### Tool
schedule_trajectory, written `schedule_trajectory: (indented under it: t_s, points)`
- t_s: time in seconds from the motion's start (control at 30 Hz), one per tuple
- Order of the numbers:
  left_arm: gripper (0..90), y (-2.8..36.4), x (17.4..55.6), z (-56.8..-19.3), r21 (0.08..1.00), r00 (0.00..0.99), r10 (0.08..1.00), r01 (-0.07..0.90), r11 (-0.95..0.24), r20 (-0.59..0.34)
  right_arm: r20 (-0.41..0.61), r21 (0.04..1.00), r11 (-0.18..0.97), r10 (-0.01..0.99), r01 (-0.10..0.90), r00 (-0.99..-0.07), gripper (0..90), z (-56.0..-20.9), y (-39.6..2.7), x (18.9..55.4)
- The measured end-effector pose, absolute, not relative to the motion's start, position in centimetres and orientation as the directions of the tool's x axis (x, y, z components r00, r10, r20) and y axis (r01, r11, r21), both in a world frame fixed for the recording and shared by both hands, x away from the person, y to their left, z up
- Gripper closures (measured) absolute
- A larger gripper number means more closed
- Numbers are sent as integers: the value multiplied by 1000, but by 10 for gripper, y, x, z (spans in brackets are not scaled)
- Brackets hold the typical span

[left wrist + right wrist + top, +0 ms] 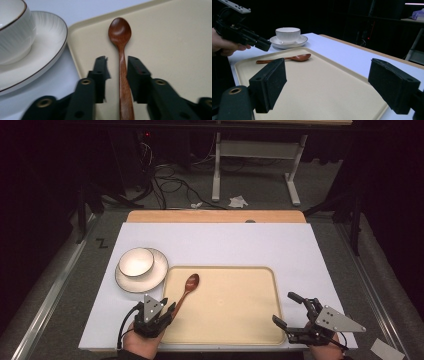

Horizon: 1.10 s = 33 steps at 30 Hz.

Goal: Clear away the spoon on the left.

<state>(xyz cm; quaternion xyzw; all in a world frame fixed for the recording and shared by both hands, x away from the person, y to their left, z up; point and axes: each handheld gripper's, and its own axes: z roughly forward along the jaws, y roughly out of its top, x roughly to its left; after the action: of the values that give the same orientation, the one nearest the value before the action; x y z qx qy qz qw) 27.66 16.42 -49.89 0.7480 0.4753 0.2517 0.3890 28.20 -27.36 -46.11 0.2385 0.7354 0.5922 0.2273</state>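
On the tray [240, 320], the left hand-held gripper [117, 72] stood open astride the light, stiff, likely slippery wooden spoon's [121, 62] handle, the best hold.

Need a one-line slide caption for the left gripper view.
Left gripper open astride the wooden spoon handle on the beige tray, bowl and saucer alongside.

Spoon [187, 290] lying on tray [240, 320] near its left edge, bowl [136, 261] on plate [156, 275] just left of tray, all on table [225, 240].
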Motion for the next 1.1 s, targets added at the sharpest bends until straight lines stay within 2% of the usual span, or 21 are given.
schedule_trajectory:
  t_s: [0.1,0.17,0.33,0.5,0.63,0.77,0.93,1.1]
  points:
    - [858,164,276,-501,814,426,905,525,-250,3,-51,980,184,620,82,-783,162,-461,-274,282]
    - [898,164,276,-502,814,424,906,523,-253,9,-49,980,183,617,83,-785,162,-461,-274,282]
    - [900,167,275,-498,840,412,911,490,-231,10,-54,979,186,616,78,-786,162,-462,-275,283]
    - [900,175,277,-498,830,410,912,507,-233,6,-48,979,186,615,85,-787,162,-462,-274,283]
    - [900,180,285,-506,749,404,915,604,-273,8,-46,979,183,614,86,-788,162,-461,-274,282]
    - [900,177,286,-509,711,413,910,632,-308,28,-47,979,183,616,85,-786,162,-461,-274,282]
    - [900,163,285,-513,673,475,879,636,-378,45,-52,980,182,616,78,-786,162,-461,-275,282]
    - [900,150,281,-512,672,531,846,609,-421,50,-52,980,183,616,78,-786,162,-461,-275,283]
